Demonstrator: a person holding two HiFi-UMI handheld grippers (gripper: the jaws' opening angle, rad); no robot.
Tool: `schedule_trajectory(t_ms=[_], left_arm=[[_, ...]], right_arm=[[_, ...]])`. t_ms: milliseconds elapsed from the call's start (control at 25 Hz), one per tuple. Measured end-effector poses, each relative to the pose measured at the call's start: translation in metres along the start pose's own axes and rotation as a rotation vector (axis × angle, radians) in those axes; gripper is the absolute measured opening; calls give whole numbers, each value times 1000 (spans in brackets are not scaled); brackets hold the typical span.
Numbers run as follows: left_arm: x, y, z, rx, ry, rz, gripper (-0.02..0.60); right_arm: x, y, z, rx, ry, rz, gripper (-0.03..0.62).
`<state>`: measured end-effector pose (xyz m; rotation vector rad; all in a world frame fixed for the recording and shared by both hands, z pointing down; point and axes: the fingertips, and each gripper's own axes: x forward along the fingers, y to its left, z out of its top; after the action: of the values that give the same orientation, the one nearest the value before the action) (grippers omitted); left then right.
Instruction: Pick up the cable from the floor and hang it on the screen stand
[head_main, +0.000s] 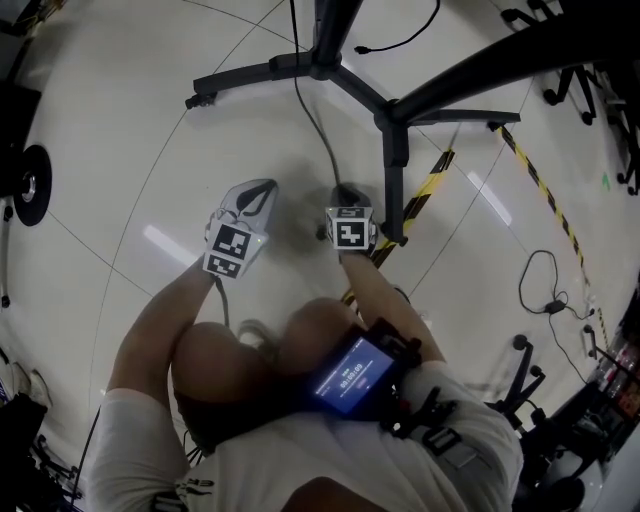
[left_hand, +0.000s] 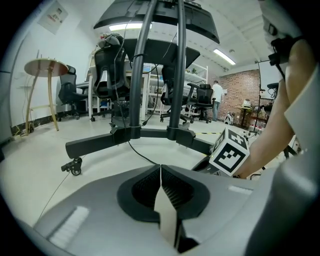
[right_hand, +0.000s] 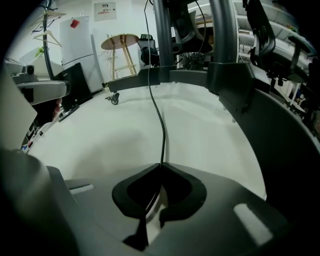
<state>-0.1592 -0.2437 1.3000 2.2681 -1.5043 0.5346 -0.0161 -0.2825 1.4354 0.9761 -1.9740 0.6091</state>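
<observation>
While the black screen stand (head_main: 325, 65) spreads its legs over the pale floor (head_main: 130, 150), both forearms (head_main: 165, 320) reach forward and down beside its base. The left gripper (left_hand: 160, 167) has its jaws pressed together on nothing. Tilted steeply down, the right gripper (right_hand: 161, 167) pinches the thin black cable (right_hand: 162, 130), which runs lengthwise from its jaws toward the stand.

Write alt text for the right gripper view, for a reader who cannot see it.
The right gripper is closed on a thin black cable, which runs from the jaws away over the pale floor and up beside the black screen stand. A small round table stands at the back.
</observation>
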Motion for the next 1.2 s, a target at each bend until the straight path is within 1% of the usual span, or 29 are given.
schedule_trajectory(t_ms=[200,480,560,720,800,1000,1200], left_arm=[[7,4,15,1,-32,6,5],[13,3,52,6,-77,4,5],[13,1,68,14,-92,4,5],[9,-9,103,65,-121,-9,5],[3,-12,116,77,-125,-10,5],[-20,-4,156,56,-117,27,5],[-58,-12,221,40,-120,45,5]], right_arm=[[-15,2,21,-46,-44,12,26],[-63,0,66,-115,-125,12,25],[-81,-1,84,-131,-154,9,25],[-124,-1,125,-176,-223,1,25],[-147,1,142,-208,-250,-6,25],[-209,4,183,-235,-298,-19,25],[-288,12,222,-262,-311,-16,23]])
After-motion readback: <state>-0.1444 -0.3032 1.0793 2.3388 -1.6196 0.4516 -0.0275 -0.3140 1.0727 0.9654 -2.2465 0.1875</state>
